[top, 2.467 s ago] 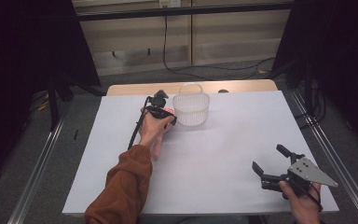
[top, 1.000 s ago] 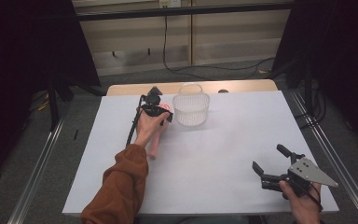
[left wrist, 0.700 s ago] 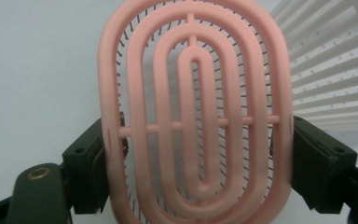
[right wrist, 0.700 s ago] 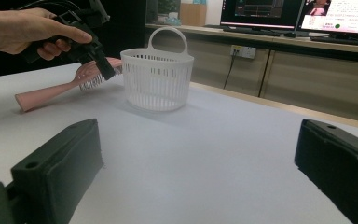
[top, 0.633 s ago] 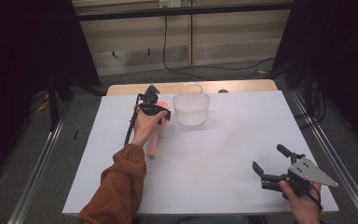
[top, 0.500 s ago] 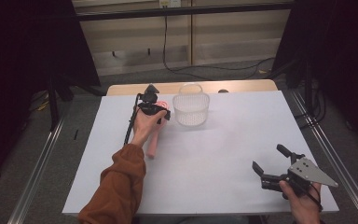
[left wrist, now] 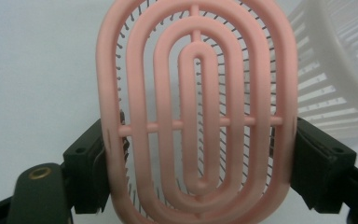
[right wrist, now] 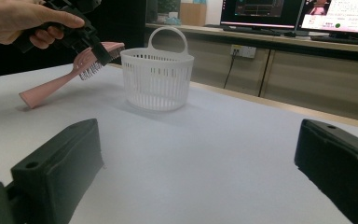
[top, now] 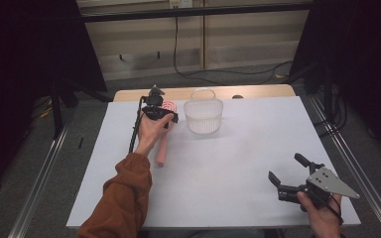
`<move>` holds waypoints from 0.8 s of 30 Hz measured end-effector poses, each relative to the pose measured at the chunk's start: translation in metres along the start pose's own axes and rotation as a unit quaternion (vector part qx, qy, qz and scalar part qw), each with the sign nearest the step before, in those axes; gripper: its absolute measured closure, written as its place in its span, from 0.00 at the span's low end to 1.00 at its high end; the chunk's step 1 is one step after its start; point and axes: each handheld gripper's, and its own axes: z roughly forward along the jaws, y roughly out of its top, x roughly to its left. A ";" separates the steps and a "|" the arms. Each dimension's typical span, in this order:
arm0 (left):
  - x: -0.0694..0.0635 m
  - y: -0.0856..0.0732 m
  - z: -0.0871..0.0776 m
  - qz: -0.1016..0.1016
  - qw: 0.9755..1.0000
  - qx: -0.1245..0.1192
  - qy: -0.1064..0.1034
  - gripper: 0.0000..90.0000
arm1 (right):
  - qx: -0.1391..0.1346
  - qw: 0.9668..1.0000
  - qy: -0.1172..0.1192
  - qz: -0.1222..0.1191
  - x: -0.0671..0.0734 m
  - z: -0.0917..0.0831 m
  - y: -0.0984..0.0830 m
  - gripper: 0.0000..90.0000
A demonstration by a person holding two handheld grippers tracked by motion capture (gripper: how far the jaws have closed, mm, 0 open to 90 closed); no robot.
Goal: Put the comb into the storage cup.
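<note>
A pink vented hairbrush [top: 161, 148] slants with its handle end touching the white table [top: 238, 158] and its head raised. My left gripper [top: 164, 111] is shut on the brush head [left wrist: 196, 116], one jaw on each side edge, bristles facing away from its camera. A white slotted basket [top: 203, 116] with a hoop handle stands just right of the brush. In the right gripper view the brush [right wrist: 65, 79] and left gripper [right wrist: 93, 44] sit left of the basket [right wrist: 156, 79]. My right gripper [top: 285, 167] hovers open at the near right, holding nothing.
The basket wall [left wrist: 335, 70] is close on the right of the held brush. A black cable [top: 135, 129] trails from the left gripper along the table. Beyond the far table edge [top: 203, 92] is floor with cables; metal rails run along both sides.
The left hand has drawn slightly left and back from the basket with the brush head raised, so the pink handle now shows below the hand. The right gripper has stayed put.
</note>
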 end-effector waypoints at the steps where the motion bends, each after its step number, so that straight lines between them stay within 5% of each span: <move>1: 0.000 0.000 -0.001 -0.003 1.000 -0.004 0.000 0.22 | 0.000 1.000 0.000 0.000 0.000 0.000 0.000 0.00; 24: -0.001 0.000 -0.032 0.002 0.997 -0.070 -0.015 0.22 | 0.000 1.000 -0.002 -0.001 0.000 0.000 0.000 0.00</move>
